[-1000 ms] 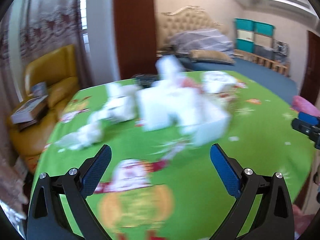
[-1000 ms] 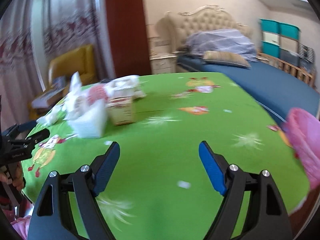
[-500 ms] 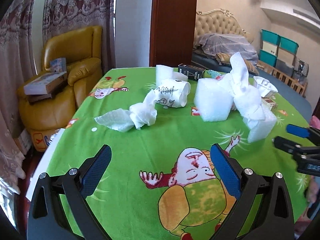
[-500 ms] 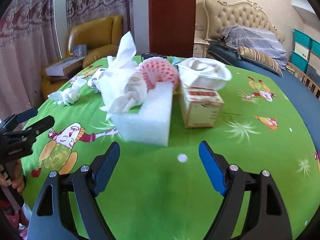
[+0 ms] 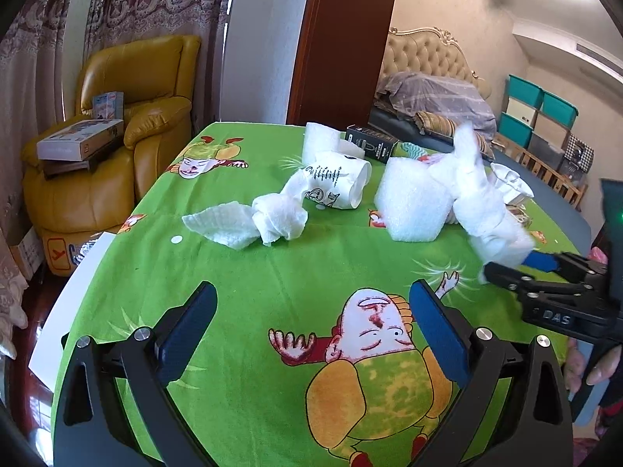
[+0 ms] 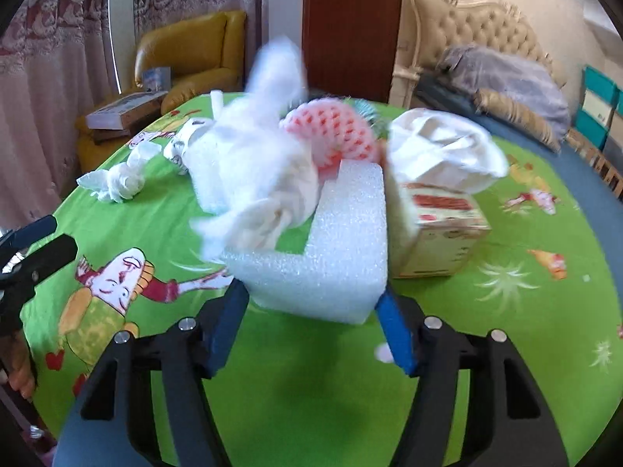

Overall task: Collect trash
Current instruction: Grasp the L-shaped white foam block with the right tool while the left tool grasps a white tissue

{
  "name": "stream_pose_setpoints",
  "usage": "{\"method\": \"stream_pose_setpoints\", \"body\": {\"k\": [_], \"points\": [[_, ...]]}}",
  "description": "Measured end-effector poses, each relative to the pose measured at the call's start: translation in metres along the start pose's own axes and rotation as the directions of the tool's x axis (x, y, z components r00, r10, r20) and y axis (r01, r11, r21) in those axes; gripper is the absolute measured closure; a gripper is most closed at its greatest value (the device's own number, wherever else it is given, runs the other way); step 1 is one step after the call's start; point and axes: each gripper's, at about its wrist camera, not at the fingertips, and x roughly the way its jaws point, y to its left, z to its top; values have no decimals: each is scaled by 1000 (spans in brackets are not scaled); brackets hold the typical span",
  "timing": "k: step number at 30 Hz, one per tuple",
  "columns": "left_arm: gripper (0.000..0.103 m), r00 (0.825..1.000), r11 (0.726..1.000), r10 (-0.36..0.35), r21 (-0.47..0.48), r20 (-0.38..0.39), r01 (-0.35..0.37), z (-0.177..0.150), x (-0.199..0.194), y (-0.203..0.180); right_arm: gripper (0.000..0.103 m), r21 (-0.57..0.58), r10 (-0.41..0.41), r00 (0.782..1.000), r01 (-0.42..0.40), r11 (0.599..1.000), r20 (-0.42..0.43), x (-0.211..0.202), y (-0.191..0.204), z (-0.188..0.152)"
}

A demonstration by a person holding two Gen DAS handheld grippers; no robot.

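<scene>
place: home bedroom | signs: tufted bed headboard [image 5: 432, 52]; yellow armchair [image 5: 128, 116]; curtains [image 5: 128, 7] | likely lived-in

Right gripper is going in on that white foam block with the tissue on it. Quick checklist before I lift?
1. White L-shaped foam block between the right gripper fingers: ok, jaws closing around it.
2. Pads firmly pressing the foam: cannot tell; they sit at its lower corners.
3. Crumpled white tissue on the block: not ok, loose and blurred, could slip off.
4. Red-and-cream cardboard box beside the block: not ok, very close on the right and may get dragged.
5. Left gripper: ok, open, nothing between its fingers, apart from the pile.
6. Green cartoon-print tablecloth near the fingertips: cannot tell whether it is caught.
</scene>
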Motion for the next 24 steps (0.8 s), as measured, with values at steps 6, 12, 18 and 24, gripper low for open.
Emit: {"method": "stream_pose_setpoints", "body": {"k": [6, 12, 18, 24], "points": [[9, 1000, 1000, 18, 15, -18, -18, -1, 4, -5, 41, -21, -6, 999, 6, 1000, 31, -35, -22, -34], [9, 999, 999, 39, 34, -33, -38, -1, 6, -10, 42, 48, -64, 996, 61, 997, 67, -61, -57, -60], [9, 996, 995, 79, 69, -41, -76, -2, 8, -17, 42, 132, -111, 988, 97, 986, 104, -78, -93, -69], [9, 997, 998, 30, 62, -70, -26, 4, 8, -40, 42, 234, -169, 981, 144, 962, 91, -78, -130, -74]]}}
